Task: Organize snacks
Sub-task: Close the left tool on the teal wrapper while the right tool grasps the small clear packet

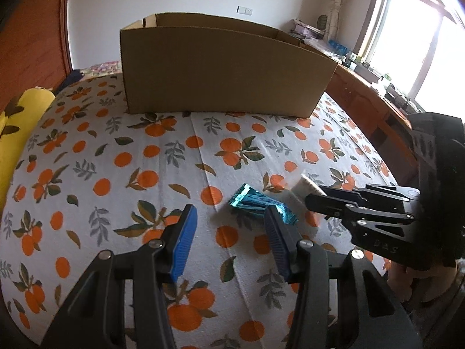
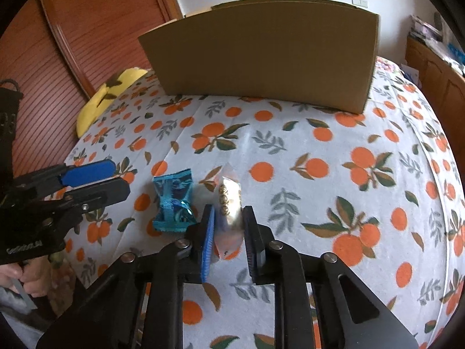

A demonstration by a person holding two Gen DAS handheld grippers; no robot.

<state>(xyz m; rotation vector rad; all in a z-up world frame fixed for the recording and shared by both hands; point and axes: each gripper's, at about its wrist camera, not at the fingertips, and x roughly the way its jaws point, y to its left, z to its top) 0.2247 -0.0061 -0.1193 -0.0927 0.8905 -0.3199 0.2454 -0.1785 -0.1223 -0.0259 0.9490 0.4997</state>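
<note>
A teal foil candy (image 1: 255, 203) (image 2: 174, 203) lies on the orange-print bedspread (image 1: 145, 151). Right of it sits a white wrapped candy (image 2: 231, 209) (image 1: 302, 187). My right gripper (image 2: 229, 218) is shut on the white candy, one pad on each side of it. My left gripper (image 1: 231, 226) is open and has nothing between its blue pads; the teal candy lies just beyond its right fingertip. In the right wrist view the left gripper (image 2: 116, 179) comes in from the left, beside the teal candy. An open cardboard box (image 1: 226, 67) (image 2: 261, 52) stands at the back.
A yellow pillow (image 1: 23, 116) (image 2: 107, 96) lies at the bed's left edge. Wooden wardrobe doors (image 2: 72, 43) stand behind it. A low wooden cabinet (image 1: 363, 101) with clutter on top runs along the right, under a bright window (image 1: 421, 43). A hand (image 2: 29, 279) holds the left gripper.
</note>
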